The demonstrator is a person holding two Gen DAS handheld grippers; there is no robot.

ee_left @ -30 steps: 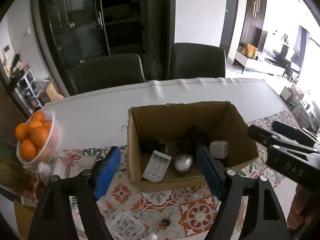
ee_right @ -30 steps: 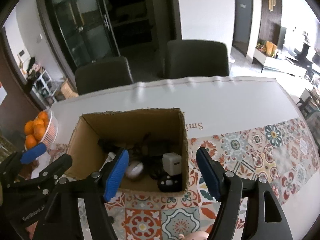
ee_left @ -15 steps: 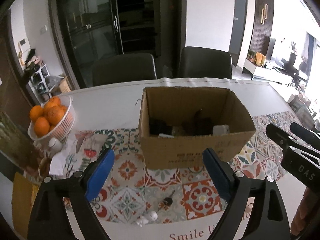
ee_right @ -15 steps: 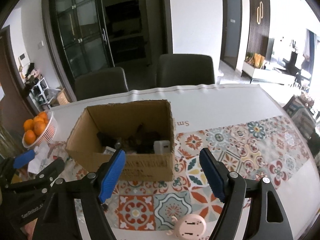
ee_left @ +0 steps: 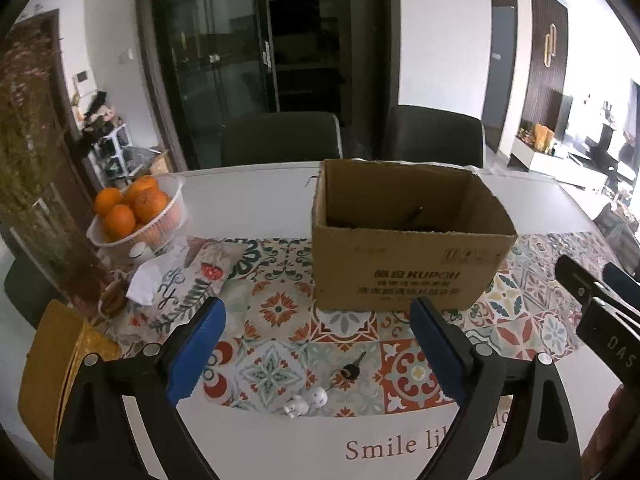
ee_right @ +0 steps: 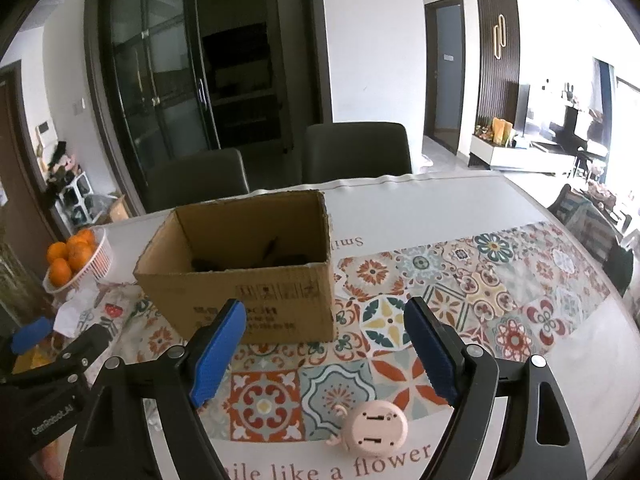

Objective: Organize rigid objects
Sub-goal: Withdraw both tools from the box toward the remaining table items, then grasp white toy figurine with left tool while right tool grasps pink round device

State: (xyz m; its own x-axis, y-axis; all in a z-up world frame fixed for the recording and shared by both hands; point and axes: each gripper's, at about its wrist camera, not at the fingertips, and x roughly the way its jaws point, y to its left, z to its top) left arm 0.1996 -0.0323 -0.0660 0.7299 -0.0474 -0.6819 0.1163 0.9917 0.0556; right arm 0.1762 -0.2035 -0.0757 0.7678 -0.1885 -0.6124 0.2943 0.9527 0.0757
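In the left wrist view, the left gripper [ee_left: 316, 348] is standing wide with nothing between its jaws; they have just been opening. Under it a key [ee_left: 352, 368] is lying on the patterned table [ee_left: 280, 308], its long axis pointing up and right toward the cardboard box [ee_left: 404, 264].

In the right wrist view, the right gripper [ee_right: 326, 350] is also standing apart and empty, having just been opening. A pink round gadget [ee_right: 374, 426] is lying flat near the table edge, in front of the box [ee_right: 248, 284].
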